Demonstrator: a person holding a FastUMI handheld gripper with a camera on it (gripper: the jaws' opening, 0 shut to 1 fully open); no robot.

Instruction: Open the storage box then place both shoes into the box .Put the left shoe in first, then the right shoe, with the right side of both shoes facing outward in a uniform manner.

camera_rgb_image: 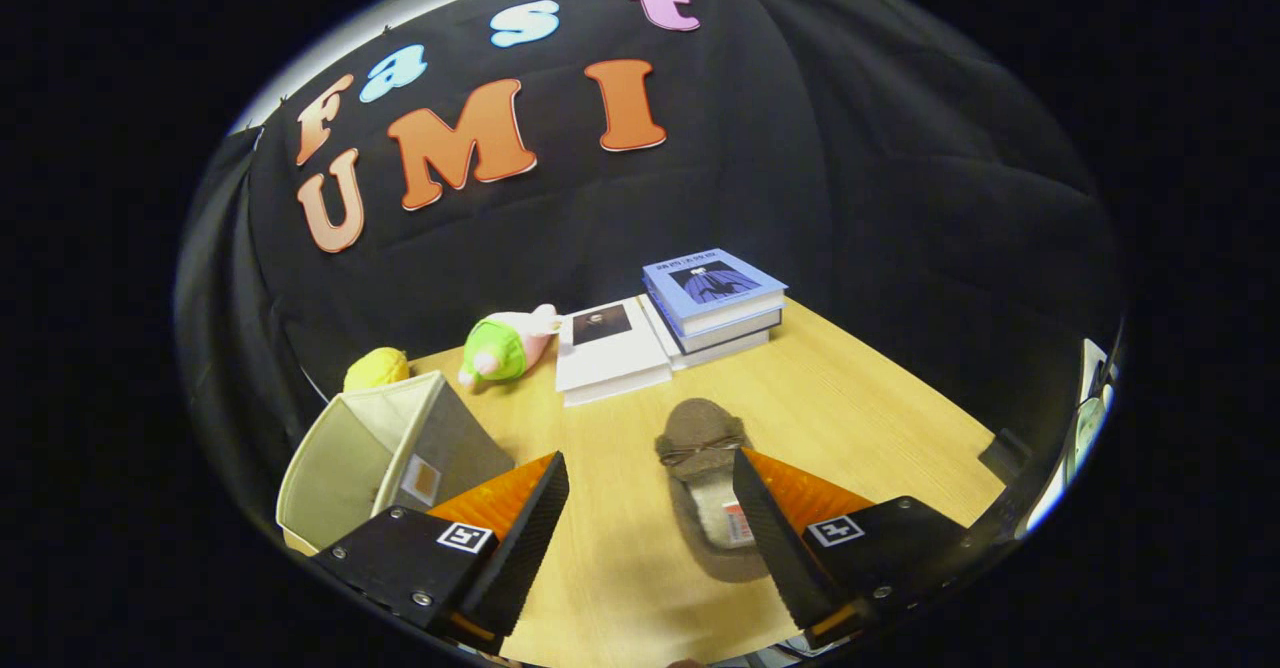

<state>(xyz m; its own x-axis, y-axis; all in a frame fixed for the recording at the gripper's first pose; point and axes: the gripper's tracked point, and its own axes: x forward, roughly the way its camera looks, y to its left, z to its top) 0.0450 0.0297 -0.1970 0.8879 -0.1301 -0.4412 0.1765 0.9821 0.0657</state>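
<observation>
- Gripper view: the gripper (650, 523) is hanging over the wooden table (880, 398) with its jaws spread wide, grasping nothing; bare tabletop is showing between the two fingers.
- A brown fuzzy slipper (705, 468) with a small bow is lying at lower centre of the frame, just ahead of the right finger (775, 538) and partly tucked behind it. Its toe is pointing away from the gripper and its heel toward it, so its long axis is running nearly in line with the fingers, leaning a little leftward at the far end.
- The slipper is sitting off-centre, toward the right finger rather than midway between the two; I would judge the gripper needs to shift right before closing on it.
- The storage box (385, 453), a pale fabric bin, is resting at lower left, beyond the left finger (520, 538), tipped so its open mouth is facing left. I cannot tell whether a shoe is already inside.
- Further back, a yellow plush toy (376, 368) and a green-and-pink plush toy (505, 346) are lying near the black cloth wall (900, 198).
- A white book (610, 348) and a stack of books (715, 303) are sitting at centre, well beyond the slipper.
</observation>
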